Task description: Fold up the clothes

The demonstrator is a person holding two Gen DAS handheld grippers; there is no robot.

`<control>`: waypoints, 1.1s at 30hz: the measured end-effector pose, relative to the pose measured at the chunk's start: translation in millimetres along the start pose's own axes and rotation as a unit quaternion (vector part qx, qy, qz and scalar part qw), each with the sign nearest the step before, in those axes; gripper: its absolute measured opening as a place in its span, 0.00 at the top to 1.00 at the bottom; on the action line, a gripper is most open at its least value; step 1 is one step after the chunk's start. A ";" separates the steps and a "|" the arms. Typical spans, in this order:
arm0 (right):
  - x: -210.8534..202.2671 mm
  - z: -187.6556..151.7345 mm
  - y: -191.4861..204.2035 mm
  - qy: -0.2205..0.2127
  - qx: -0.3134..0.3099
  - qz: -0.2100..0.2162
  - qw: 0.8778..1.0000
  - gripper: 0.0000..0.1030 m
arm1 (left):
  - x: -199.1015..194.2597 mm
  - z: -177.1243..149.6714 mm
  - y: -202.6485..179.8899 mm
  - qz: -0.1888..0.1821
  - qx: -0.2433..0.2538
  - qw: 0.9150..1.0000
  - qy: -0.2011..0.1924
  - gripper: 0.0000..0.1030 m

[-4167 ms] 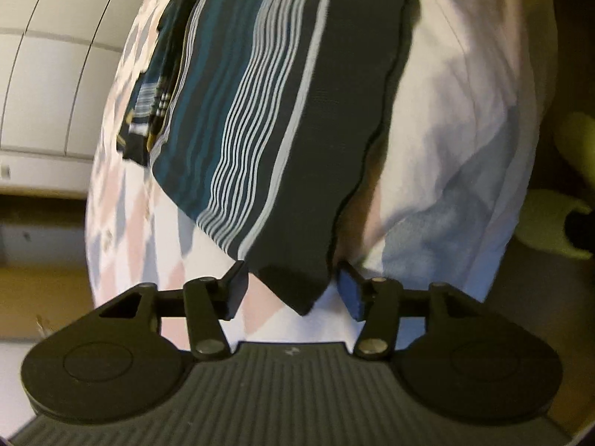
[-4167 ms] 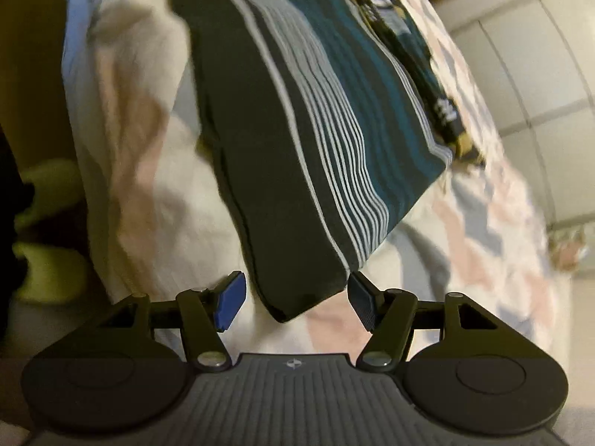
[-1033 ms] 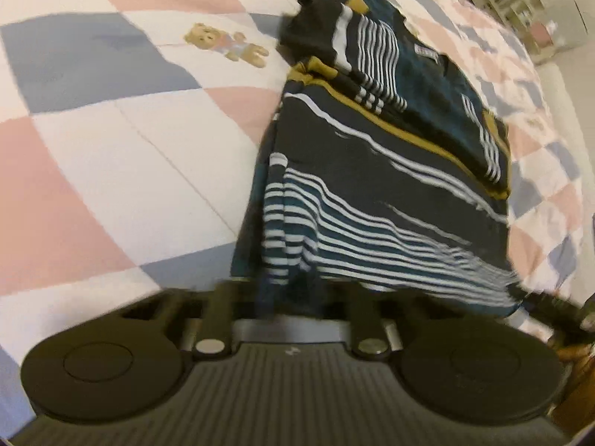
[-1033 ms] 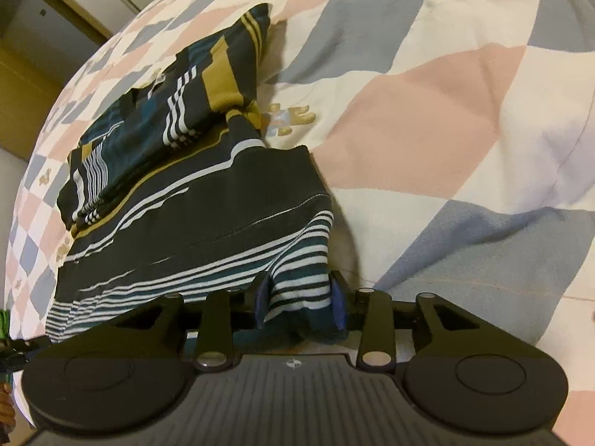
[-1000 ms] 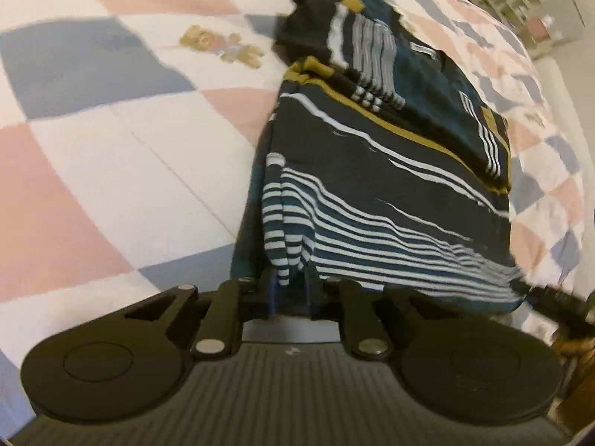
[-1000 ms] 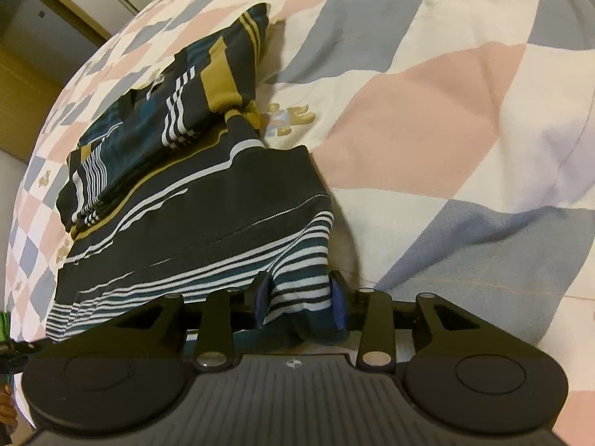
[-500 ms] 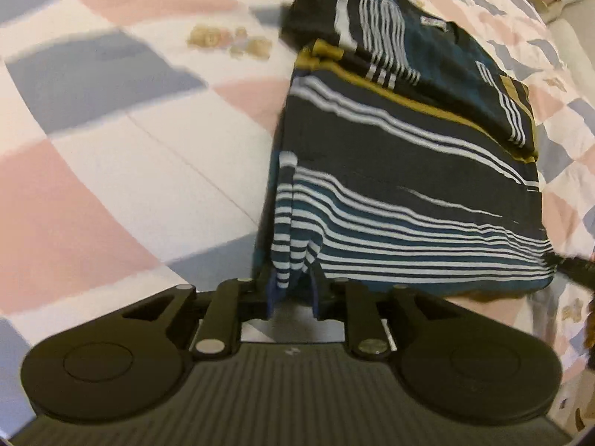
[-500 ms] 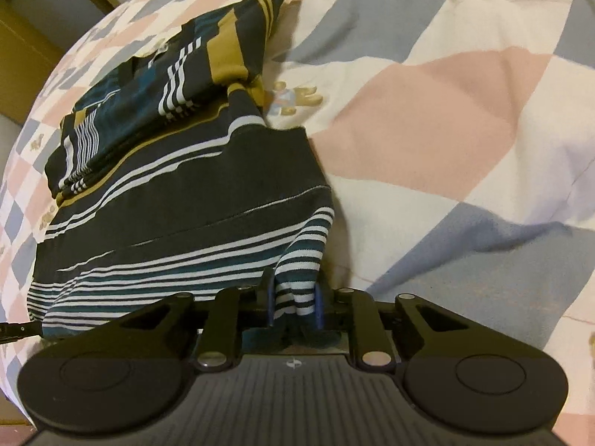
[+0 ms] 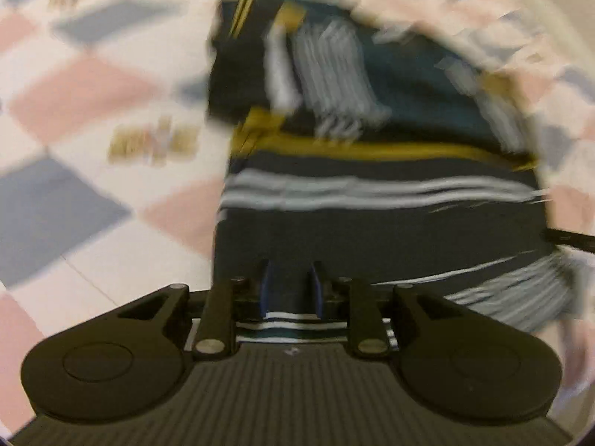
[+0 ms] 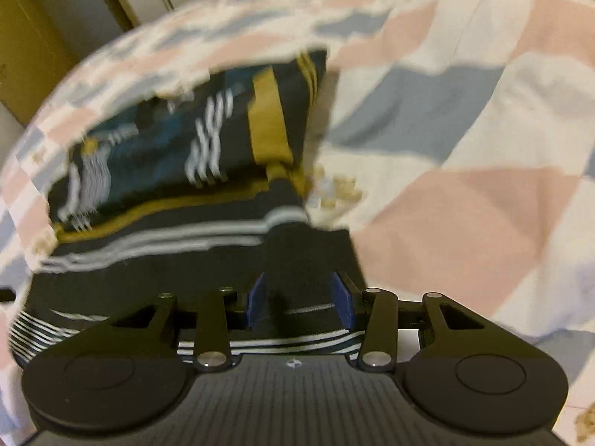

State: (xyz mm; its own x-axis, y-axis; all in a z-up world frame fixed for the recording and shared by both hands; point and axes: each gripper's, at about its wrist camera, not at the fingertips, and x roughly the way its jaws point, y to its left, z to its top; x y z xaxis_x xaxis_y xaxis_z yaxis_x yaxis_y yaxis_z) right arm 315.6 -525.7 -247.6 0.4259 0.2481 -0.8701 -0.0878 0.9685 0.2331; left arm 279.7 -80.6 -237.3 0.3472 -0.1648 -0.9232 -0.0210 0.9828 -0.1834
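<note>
A dark striped shirt [image 9: 372, 223] with white, teal and mustard bands lies folded on the checked bedspread [image 9: 74, 200]. Both views are blurred by motion. My left gripper [image 9: 288, 290] sits over the shirt's near left part with its blue pads a small gap apart, cloth lying under them. My right gripper [image 10: 299, 299] is over the shirt's [image 10: 186, 193] near right part, its pads wider apart with nothing pinched between them. The tip of the right gripper shows at the right edge of the left wrist view [image 9: 569, 238].
The bedspread [image 10: 465, 186] has pink, grey-blue and white diamonds and small teddy prints [image 9: 152, 141]. White cupboard doors and a wooden panel [image 10: 33, 37] stand beyond the bed's far edge.
Both grippers have let go of the shirt's striped hem and opened. They have moved forward over the shirt, which now lies folded once more.
</note>
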 end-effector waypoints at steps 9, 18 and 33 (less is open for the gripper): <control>-36.6 -6.9 1.1 -0.027 -0.001 0.003 1.000 0.59 | -40.5 -35.5 -3.8 -0.007 -0.002 1.000 -0.009 0.85; -33.7 -37.0 -0.2 0.030 0.005 -0.003 1.000 0.60 | -40.1 -37.8 -28.9 0.070 -0.009 0.996 0.050 0.80; -159.4 -72.5 18.7 -0.028 0.001 0.065 0.997 0.48 | -170.0 -103.8 -146.0 0.113 -0.011 0.993 -0.034 0.67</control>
State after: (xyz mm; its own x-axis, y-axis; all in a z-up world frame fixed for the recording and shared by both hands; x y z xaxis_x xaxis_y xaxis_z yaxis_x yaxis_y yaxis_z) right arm 180.8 -545.5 -136.1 0.4615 0.3695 -0.8066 -0.1434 0.9282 0.3432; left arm 126.4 -204.7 -88.7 0.3944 0.0659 -0.9166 -0.1253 0.9920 0.0174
